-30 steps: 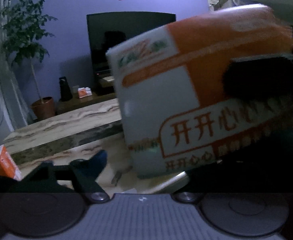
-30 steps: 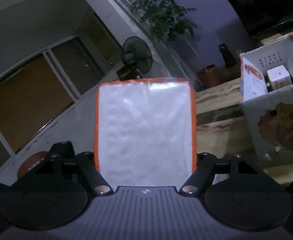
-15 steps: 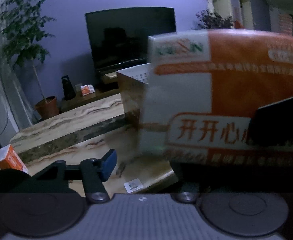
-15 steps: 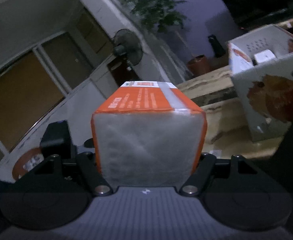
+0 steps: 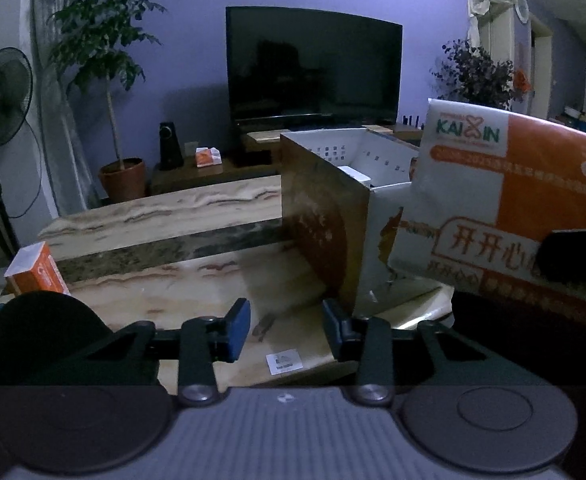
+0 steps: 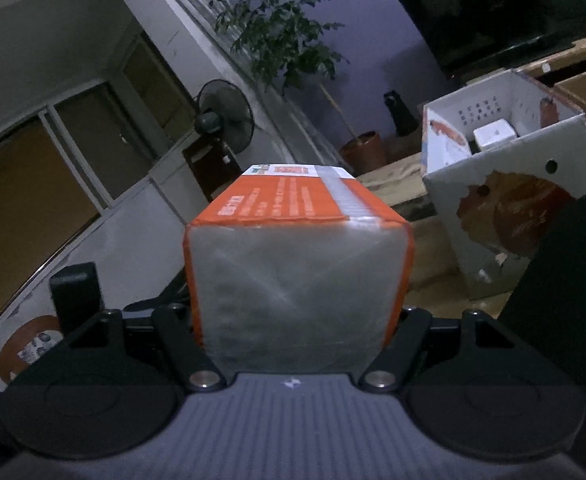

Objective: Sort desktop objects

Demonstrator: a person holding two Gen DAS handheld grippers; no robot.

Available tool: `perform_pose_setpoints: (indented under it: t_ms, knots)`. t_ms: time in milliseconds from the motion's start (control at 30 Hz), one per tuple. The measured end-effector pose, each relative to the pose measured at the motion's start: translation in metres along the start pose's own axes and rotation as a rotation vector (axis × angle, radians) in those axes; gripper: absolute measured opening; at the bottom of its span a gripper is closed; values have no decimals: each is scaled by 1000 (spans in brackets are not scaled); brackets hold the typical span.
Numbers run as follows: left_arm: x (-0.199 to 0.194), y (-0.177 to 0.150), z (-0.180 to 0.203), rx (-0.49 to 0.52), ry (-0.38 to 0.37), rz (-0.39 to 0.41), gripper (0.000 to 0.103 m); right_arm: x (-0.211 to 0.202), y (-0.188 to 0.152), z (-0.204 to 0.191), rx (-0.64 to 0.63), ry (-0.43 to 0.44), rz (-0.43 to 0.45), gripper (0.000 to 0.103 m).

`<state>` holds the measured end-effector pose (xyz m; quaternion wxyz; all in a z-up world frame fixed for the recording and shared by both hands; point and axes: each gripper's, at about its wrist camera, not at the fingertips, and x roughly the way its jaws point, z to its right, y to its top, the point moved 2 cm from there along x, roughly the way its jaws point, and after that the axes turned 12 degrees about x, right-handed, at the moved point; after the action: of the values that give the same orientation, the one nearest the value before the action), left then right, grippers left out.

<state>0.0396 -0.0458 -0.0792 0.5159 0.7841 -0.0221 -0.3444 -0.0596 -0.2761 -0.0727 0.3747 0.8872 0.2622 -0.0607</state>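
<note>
Orange-and-white carton sits clamped between the jaws of the right gripper, held off the marble-patterned table, left of the open cardboard box. A small white box lies inside that box. The left gripper holds nothing; its blue-padded jaws are closing over the bare tabletop, near the box. At far left, a small orange box stands on the table.
</note>
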Motion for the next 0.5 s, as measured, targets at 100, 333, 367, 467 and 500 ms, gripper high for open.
perform_pose_setpoints:
  t_ms: [100, 333, 367, 467, 500]
  knots:
    - [3, -1, 2, 5, 12, -12, 41, 0, 1, 4, -5, -20, 9, 73]
    - [8, -2, 7, 27, 37, -33, 58, 5, 1, 11, 3, -34, 3, 73]
    - [9, -2, 7, 25, 38, -37, 66, 5, 1, 11, 3, -35, 4, 73]
    - [11, -2, 4, 13, 45, -44, 74, 5, 2, 11, 8, -37, 6, 73]
    - [12, -2, 3, 9, 45, -46, 75, 5, 2, 11, 11, -39, 4, 74]
